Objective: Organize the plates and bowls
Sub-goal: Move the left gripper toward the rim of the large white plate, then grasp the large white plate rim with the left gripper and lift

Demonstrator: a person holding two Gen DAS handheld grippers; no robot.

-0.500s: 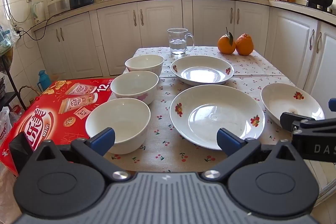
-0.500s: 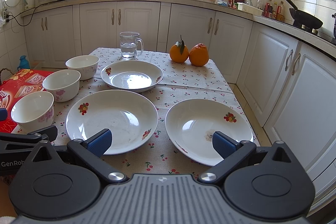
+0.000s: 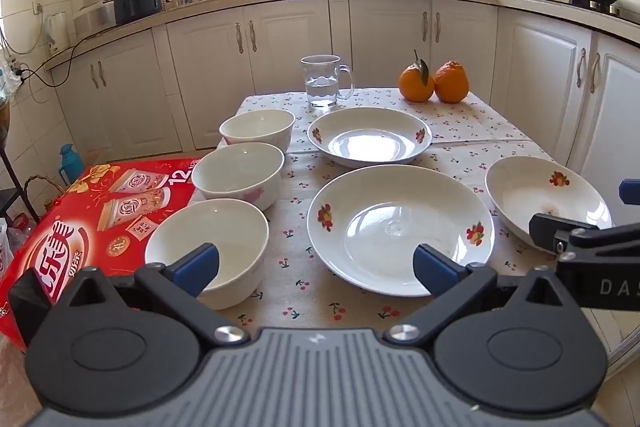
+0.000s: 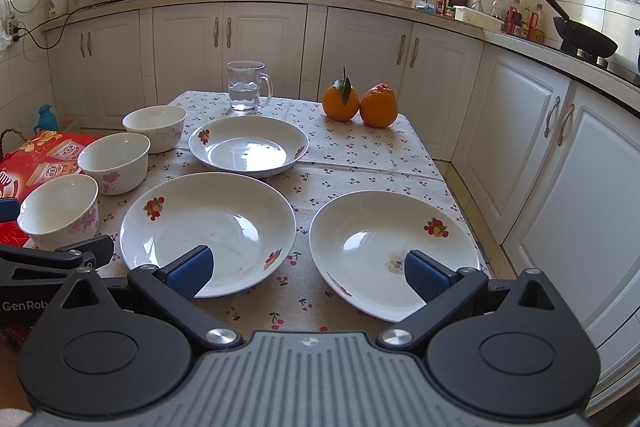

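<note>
Left wrist view. Left gripper spread wide, nothing between its blue pads, held low at the near table edge. Landmark: glass mug of water at the far end of the table. Three bowls in a line running from left of the mug toward the camera: far bowl, middle bowl, near bowl. None nested. Far plate just in front of the mug; centre plate nearer again; right plate off to the mug's right and near, partly behind the other gripper's body. Red carton lies left of the bowls.

Right wrist view. Right gripper also spread, empty, hovering between centre plate and right plate. Two oranges right of the mug. Right plate overhangs the table edge slightly, or so it looks.

Judgement: nothing stacked yet. All three plates and three bowls sit apart; the whole sorting remains, likely plates into one pile, bowls into another.
</note>
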